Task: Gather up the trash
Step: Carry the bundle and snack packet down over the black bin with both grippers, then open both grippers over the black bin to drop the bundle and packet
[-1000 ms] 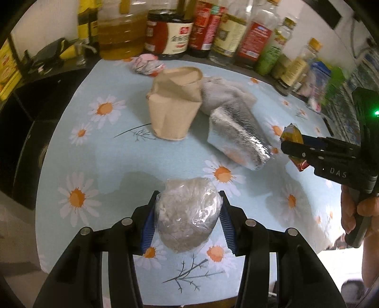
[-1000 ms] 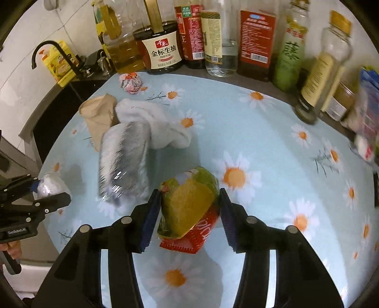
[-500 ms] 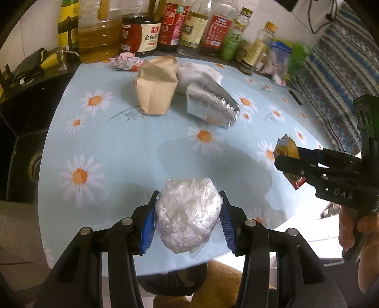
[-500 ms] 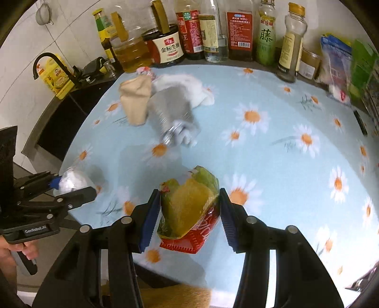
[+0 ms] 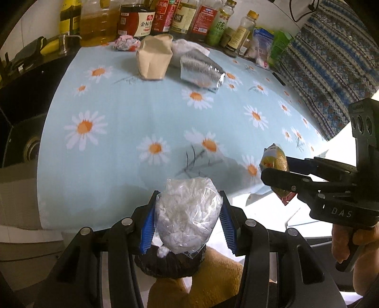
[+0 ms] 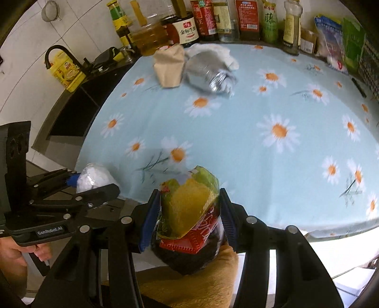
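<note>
My left gripper (image 5: 187, 220) is shut on a clear plastic bag of white stuff (image 5: 187, 213), held past the table's near edge above a black-lined bin (image 5: 170, 265). My right gripper (image 6: 187, 218) is shut on a yellow-green and red snack wrapper (image 6: 189, 208), also off the near edge over the black-lined bin (image 6: 187, 260). Each gripper shows in the other's view: the right one (image 5: 277, 175) at the right, the left one (image 6: 94, 184) at the left. On the table lie a brown paper bag (image 5: 155, 56), a silver foil bag (image 5: 201, 71), a white cloth (image 5: 187, 47) and a crumpled pink-white wad (image 5: 125, 42).
The table wears a light blue daisy cloth (image 5: 142, 118). Bottles of oil and sauce (image 5: 165, 19) line its far edge, with packets (image 6: 331, 42) at the far right. A dark sink counter (image 6: 78, 101) with a black tap lies left. A tan object (image 5: 213, 279) sits beside the bin.
Both grippers have drawn back from the middle of the table to beyond its near edge, carrying the plastic bag and the wrapper. The bin has come into view beneath them.
</note>
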Demonstrator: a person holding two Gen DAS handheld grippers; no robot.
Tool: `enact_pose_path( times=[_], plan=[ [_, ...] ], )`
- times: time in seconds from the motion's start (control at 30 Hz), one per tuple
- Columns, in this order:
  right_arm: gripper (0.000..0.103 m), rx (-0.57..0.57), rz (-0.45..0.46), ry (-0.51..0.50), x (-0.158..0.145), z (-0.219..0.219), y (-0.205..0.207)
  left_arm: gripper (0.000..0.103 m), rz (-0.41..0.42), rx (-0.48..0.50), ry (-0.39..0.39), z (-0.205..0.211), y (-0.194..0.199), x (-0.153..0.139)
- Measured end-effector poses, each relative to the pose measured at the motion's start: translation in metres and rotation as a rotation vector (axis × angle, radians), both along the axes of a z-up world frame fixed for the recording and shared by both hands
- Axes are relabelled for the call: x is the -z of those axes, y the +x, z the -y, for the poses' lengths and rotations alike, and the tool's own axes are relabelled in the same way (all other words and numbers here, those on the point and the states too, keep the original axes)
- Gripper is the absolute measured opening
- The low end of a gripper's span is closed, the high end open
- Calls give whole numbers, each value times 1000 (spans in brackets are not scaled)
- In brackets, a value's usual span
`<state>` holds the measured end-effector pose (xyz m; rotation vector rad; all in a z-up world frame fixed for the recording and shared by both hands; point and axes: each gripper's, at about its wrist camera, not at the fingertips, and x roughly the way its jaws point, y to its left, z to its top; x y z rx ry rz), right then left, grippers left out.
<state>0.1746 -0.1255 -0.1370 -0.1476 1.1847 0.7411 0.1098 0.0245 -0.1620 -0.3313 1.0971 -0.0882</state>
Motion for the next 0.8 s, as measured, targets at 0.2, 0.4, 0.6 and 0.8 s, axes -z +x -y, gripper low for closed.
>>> enact_pose_path(
  times=[0.2, 0.4, 0.6, 0.8],
  plan=[
    [50, -14, -50, 1, 14, -7, -28, 46, -36, 15, -20, 1, -22, 15],
    [50, -24, -98, -3, 30, -9, -45, 46, -91, 14, -38, -1, -41, 38],
    [50, -6, -163, -2, 45, -5, -48, 46, -159, 9, -52, -2, -54, 64],
    [50, 1, -218, 5, 57, -4, -47, 46, -207, -6, -77, 0, -62, 80]
  ],
)
